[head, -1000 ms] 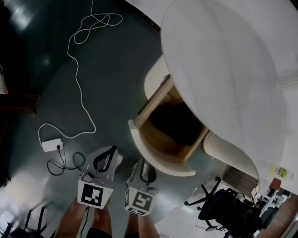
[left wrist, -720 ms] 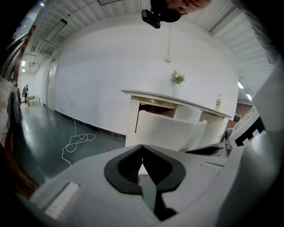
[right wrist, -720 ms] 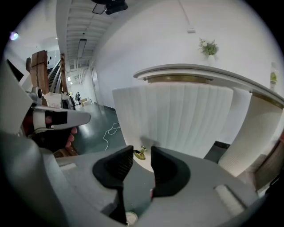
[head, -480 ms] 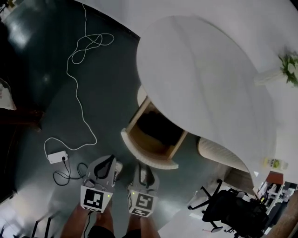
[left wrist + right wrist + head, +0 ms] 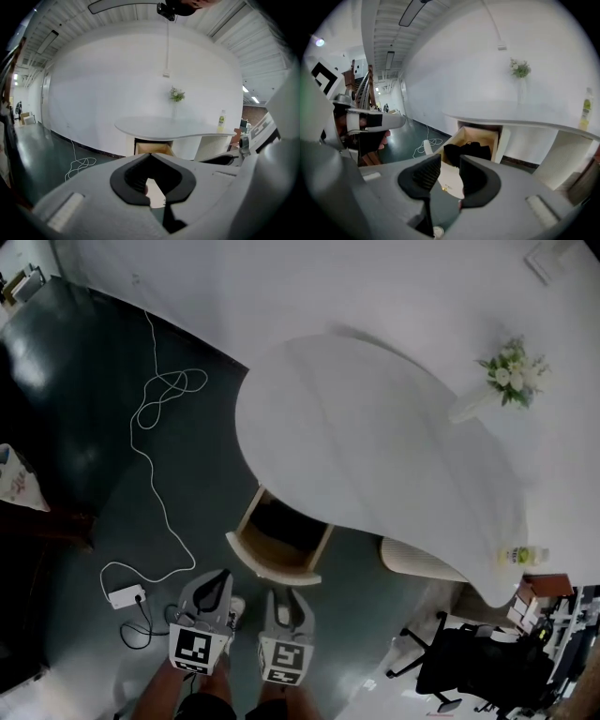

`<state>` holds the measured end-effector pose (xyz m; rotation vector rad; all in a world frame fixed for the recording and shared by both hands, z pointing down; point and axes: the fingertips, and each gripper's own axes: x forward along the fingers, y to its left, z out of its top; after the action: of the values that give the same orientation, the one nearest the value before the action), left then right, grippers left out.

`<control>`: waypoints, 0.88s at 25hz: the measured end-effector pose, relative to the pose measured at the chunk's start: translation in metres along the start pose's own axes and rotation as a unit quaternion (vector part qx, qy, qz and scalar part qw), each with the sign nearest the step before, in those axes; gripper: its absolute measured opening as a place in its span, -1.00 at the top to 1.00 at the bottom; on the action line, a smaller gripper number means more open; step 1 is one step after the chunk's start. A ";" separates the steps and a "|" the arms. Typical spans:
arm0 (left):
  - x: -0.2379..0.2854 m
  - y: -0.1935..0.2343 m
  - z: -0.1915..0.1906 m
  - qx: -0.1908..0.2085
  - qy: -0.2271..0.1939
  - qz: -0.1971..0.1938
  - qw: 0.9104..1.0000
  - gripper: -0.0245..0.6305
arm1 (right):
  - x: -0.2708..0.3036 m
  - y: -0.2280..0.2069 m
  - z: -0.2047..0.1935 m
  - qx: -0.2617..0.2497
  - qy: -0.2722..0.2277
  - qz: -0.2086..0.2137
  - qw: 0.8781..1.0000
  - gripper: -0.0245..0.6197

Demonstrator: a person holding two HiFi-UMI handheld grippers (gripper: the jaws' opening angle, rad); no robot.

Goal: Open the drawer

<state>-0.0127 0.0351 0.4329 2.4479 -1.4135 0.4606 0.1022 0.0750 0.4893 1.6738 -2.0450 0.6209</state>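
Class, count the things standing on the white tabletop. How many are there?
2. A vase of flowers stands at the wall side of the tabletop; a bottle stands near its right end. Nothing else shows on it.

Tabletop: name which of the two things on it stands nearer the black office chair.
The yellow-green bottle, upright at the edge of the table closest to the chair; the vase of white flowers stands further back, near the wall.

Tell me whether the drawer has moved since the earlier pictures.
No. The drawer still sticks out from under the table as before; the view shifted.
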 end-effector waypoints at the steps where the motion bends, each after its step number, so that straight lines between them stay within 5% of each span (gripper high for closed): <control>1: -0.001 -0.002 0.009 0.003 -0.004 -0.002 1.000 0.89 | -0.004 -0.003 0.010 0.002 -0.006 -0.002 1.000 0.52; 16: -0.032 -0.044 0.187 0.058 -0.077 -0.030 0.995 0.89 | -0.106 -0.061 0.206 -0.018 -0.138 -0.038 0.990 0.61; 22: -0.049 -0.062 0.248 0.077 -0.118 -0.049 0.989 0.89 | -0.151 -0.070 0.243 -0.030 -0.171 -0.062 0.983 0.64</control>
<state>0.0514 0.0070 0.1817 2.7601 -1.3807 0.2729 0.1881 0.0405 0.2096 1.9643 -2.1370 0.2381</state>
